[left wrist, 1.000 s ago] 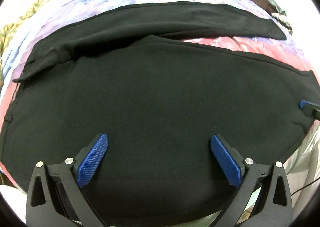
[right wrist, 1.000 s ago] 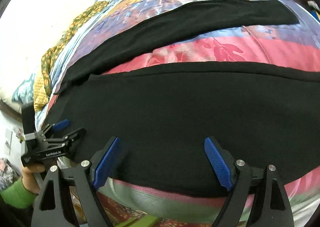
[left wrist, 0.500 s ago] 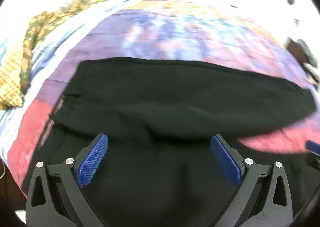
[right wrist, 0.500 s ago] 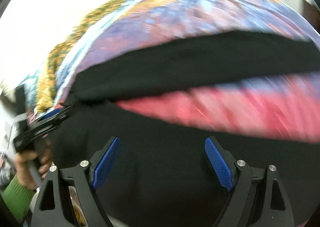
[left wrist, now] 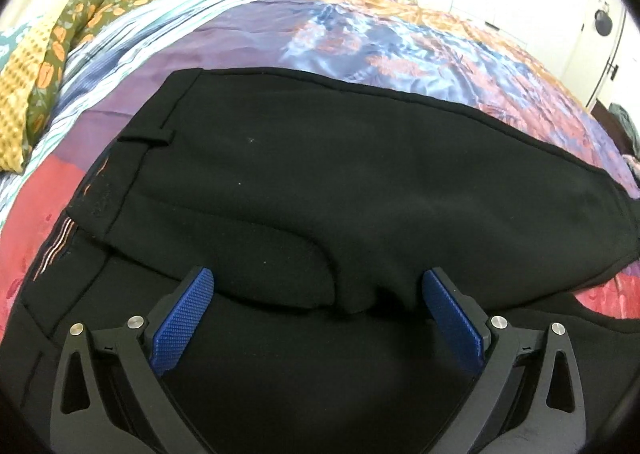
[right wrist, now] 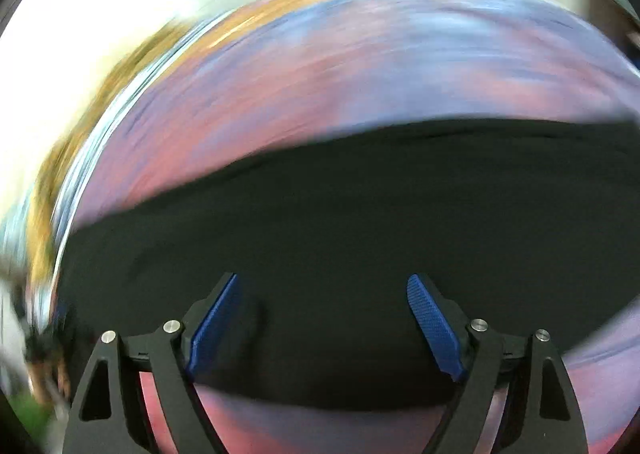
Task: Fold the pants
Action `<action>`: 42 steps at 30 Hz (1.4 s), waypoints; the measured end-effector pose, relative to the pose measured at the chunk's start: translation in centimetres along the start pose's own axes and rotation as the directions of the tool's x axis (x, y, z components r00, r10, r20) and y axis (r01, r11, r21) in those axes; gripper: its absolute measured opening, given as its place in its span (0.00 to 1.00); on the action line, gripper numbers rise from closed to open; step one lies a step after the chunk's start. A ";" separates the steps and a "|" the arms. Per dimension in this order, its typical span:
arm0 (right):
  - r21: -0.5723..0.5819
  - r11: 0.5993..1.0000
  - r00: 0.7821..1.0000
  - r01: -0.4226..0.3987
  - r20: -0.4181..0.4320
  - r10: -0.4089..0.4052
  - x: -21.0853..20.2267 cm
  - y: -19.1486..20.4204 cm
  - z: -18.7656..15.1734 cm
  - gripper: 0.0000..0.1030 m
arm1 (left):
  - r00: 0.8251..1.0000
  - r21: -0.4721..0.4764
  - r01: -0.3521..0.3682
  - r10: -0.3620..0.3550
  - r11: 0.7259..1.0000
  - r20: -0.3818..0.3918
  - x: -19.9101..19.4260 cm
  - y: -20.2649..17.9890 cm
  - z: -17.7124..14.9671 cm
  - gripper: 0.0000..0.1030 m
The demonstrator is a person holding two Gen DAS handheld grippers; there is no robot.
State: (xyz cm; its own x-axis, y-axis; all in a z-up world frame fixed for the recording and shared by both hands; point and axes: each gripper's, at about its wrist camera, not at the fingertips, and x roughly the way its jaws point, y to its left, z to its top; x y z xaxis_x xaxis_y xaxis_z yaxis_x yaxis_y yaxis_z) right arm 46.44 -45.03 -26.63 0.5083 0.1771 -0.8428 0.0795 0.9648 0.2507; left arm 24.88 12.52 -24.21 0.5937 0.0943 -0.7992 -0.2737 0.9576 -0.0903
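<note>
Left wrist view: sharp; black fabric pants (left wrist: 320,190) lie on the multicoloured satin bedspread (left wrist: 360,38), waistband with belt loop at 9 o'clock, crotch fold between the fingers.
Left gripper (left wrist: 318,318): blue pads spread wide, grasping nothing.
Only here: yellow-green patterned cloth (left wrist: 44,54) at 10 o'clock, white cupboard doors at 12.
Right wrist view: motion-blurred; pants (right wrist: 360,214) fill the lower half.
Right gripper (right wrist: 322,318): spread wide, nothing grasped.
Change: a second ago the legs lay apart; now one covers the other.
</note>
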 end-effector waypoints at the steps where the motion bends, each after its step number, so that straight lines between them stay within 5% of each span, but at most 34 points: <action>1: 0.088 0.989 0.993 0.117 0.016 -0.119 -1.4 -4.5 1.0 0.82 | 1.000 -0.001 0.001 -0.001 1.000 0.004 0.1 0.1 -0.1 1.00; 4: 0.303 0.917 0.957 0.261 0.041 -0.286 -6.4 -14.0 2.4 0.80 | 1.000 0.001 -0.004 0.004 1.000 0.011 0.3 0.0 -0.1 1.00; 6: 0.342 0.921 0.968 0.184 0.098 -0.230 -8.6 -16.1 3.4 0.80 | 1.000 0.005 -0.010 0.010 1.000 0.014 0.4 -0.1 -0.1 1.00; 9: 0.323 0.946 0.990 -0.036 0.139 -0.010 -8.8 -16.1 4.9 0.76 | 1.000 0.011 -0.021 0.021 1.000 0.015 0.5 -0.2 -0.2 1.00; 11: 0.286 0.954 0.992 -0.094 0.112 0.064 -7.4 -15.0 5.9 0.59 | 1.000 0.014 -0.025 0.024 1.000 0.014 0.5 -0.3 -0.2 1.00; 19: 0.131 0.990 0.998 0.054 -0.039 -0.050 -2.1 -11.5 7.1 0.49 | 0.999 0.022 -0.038 0.037 0.999 0.014 0.6 -0.5 -0.2 1.00; 21: 0.062 0.995 0.995 0.076 -0.064 -0.072 -2.2 -10.6 6.7 0.27 | 0.999 0.023 -0.040 0.040 0.999 0.015 0.6 -0.5 -0.2 1.00; 22: 0.028 0.996 0.994 0.090 -0.057 -0.088 -2.8 -10.1 6.3 0.06 | 0.999 0.024 -0.042 0.042 0.999 0.016 0.7 -0.5 -0.2 1.00; 23: 0.003 0.996 0.995 0.092 -0.043 -0.092 -3.8 -9.8 5.7 0.04 | 0.999 0.025 -0.043 0.042 0.999 0.017 0.7 -0.5 -0.2 1.00; 30: -0.245 0.965 0.992 0.092 0.106 -0.067 -16.5 -5.1 -3.1 0.04 | 0.999 0.027 -0.046 0.046 0.999 0.014 0.7 -0.6 -0.3 1.00; 34: -0.200 0.972 0.989 0.127 0.097 -0.109 -21.8 -7.4 -12.7 0.03 | 0.999 0.034 -0.053 0.053 0.998 0.007 0.7 -0.7 -0.2 1.00; 37: -0.140 0.962 0.972 0.236 0.020 -0.235 -21.9 -9.8 -17.8 0.05 | 0.998 0.037 -0.059 0.059 0.998 -0.006 0.7 -0.7 0.0 1.00; 39: -0.037 0.961 0.962 0.274 0.011 -0.274 -22.5 -11.4 -20.3 0.14 | 0.998 0.031 -0.053 0.054 0.998 -0.028 0.7 -0.6 0.2 1.00; 42: 0.049 0.959 0.957 0.278 0.068 -0.281 -24.6 -10.8 -22.5 0.41 | 0.996 0.002 -0.038 0.038 0.999 -0.081 0.3 -0.3 0.6 1.00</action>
State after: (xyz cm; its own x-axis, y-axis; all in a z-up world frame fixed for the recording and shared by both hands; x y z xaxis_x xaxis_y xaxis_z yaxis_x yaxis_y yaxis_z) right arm 13.80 -55.47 -19.33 0.5227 -0.1152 -0.8447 0.2597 0.9653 0.0291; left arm 25.60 12.44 -24.08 0.5195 0.1086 -0.8475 -0.2945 0.9539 -0.0583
